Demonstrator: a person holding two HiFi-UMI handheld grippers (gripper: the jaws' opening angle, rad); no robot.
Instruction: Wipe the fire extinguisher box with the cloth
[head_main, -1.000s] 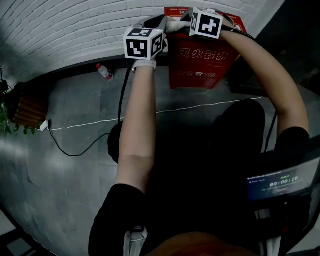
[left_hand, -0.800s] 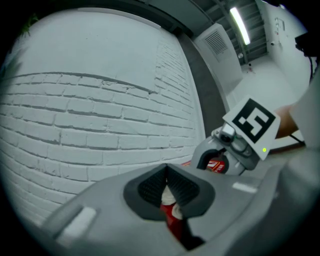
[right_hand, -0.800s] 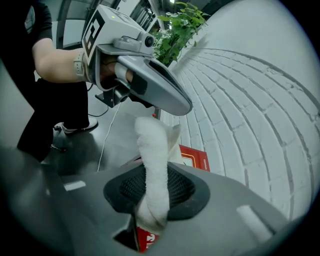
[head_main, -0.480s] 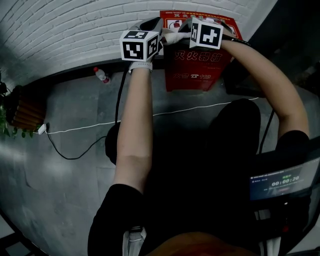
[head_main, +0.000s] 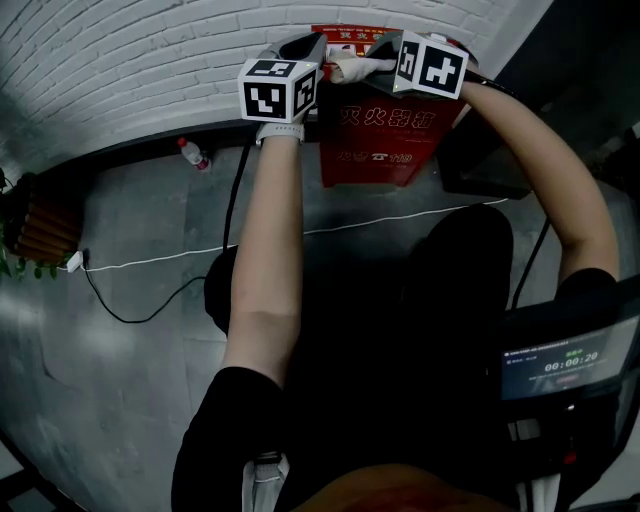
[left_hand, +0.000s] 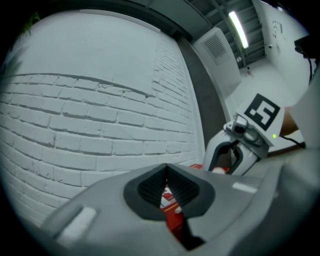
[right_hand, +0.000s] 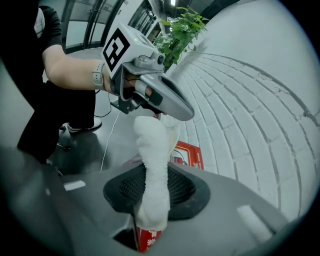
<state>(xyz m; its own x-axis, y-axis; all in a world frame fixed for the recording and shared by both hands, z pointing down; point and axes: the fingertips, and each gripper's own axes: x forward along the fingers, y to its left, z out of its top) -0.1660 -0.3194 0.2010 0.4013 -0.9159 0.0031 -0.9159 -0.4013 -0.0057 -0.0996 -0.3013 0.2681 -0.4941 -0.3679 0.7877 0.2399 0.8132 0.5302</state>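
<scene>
Here, the right tool (head_main: 380, 52) clenches 1 white cloth (right_hand: 152, 170) over the red fire extinguisher box (head_main: 385, 140) beside the brick wall (head_main: 130, 60); the left tool (left_hand: 167, 194) is closed, empty.

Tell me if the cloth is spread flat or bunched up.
Bunched: the cloth runs as a thick roll from the shut jaws of the right gripper.
</scene>
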